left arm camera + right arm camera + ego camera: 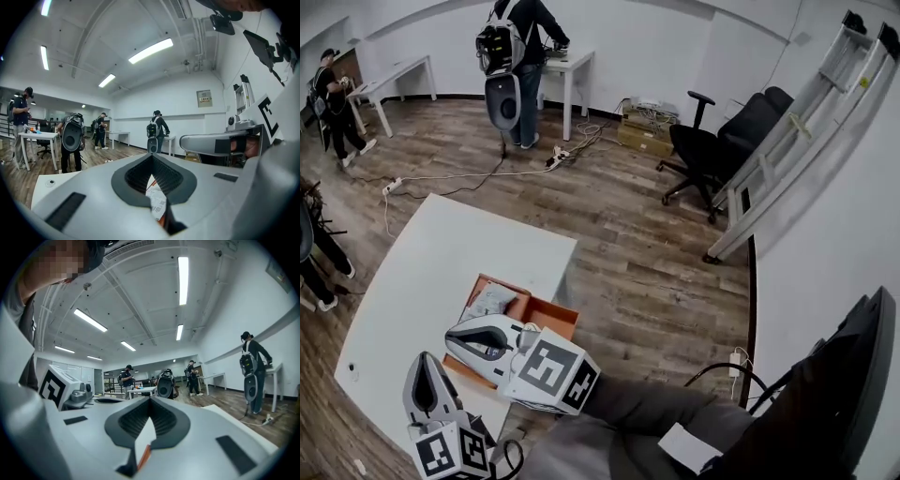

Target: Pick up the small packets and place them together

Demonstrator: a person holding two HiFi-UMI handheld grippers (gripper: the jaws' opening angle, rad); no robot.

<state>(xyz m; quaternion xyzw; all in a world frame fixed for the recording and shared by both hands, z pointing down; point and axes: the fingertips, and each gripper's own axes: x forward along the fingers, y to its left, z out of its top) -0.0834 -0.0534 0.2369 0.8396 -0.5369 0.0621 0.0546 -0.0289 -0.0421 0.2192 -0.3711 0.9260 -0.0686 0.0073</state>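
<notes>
An orange box (567,316) lies on the white table (478,244) with small pale packets (492,302) inside. My right gripper (452,339) hovers over the box's near left side, pointing left, jaws shut with nothing between the tips (150,399). White table and an orange edge show through the slit behind them. My left gripper (423,359) is held left of the box over the table, its tips (152,155) meeting. A printed packet (158,202) and some orange show through its slit; I cannot tell if it is gripped. The right gripper (187,139) appears at the left gripper view's right.
The table's right edge (567,272) drops to wood floor. Beyond are cables (487,173), a black office chair (722,141) and a leaning ladder (797,131). People with backpacks (511,56) stand at white desks (572,70) at the back.
</notes>
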